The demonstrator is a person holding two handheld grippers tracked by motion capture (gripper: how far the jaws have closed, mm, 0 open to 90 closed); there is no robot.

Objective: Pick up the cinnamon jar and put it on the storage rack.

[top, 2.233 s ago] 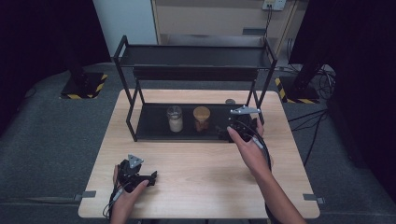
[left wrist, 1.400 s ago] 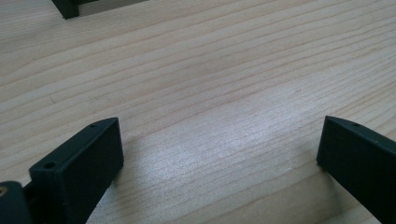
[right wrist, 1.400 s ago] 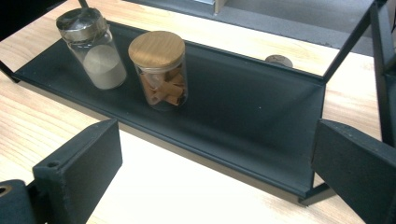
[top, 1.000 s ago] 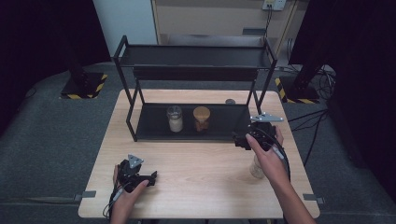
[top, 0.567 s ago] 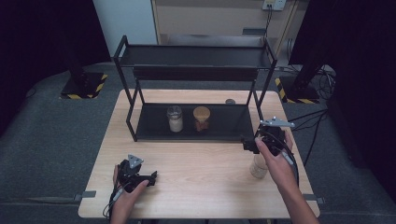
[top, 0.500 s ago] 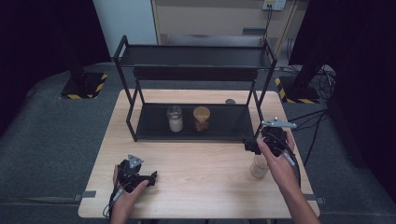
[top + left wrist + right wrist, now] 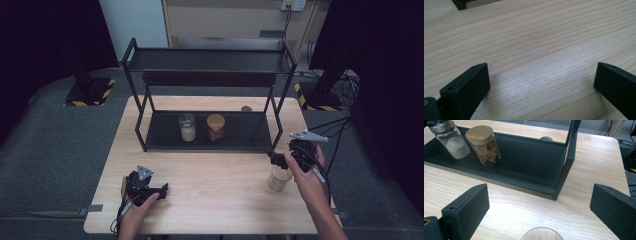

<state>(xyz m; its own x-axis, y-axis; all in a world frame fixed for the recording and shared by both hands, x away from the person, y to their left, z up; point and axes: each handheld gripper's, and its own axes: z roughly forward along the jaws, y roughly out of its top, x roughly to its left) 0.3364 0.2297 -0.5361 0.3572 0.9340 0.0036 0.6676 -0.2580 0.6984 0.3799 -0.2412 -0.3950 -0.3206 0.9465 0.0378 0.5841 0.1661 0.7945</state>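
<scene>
A black two-tier rack (image 7: 207, 80) stands at the back of the wooden table (image 7: 215, 195). On its lower shelf are a jar of white powder (image 7: 187, 127) (image 7: 450, 141) and a wooden-lidded jar of pasta (image 7: 216, 127) (image 7: 483, 145). A third wooden-lidded jar (image 7: 278, 178) (image 7: 541, 234) stands on the table at the front right. My right gripper (image 7: 276, 159) (image 7: 540, 191) hovers open just above and behind it, apart from the lid. My left gripper (image 7: 161, 190) (image 7: 541, 72) rests open on bare wood at the front left.
The rack's right front post (image 7: 565, 162) rises just ahead of my right gripper. A small dark round disc (image 7: 246, 108) (image 7: 546, 138) lies on the table behind the rack. A rack foot (image 7: 459, 3) lies far ahead of my left gripper. Cables trail off the table's right edge.
My right gripper has drawn back from the rack's lower shelf, moving right and toward the front, and now hangs over the jar on the table. The left gripper has stayed still.
</scene>
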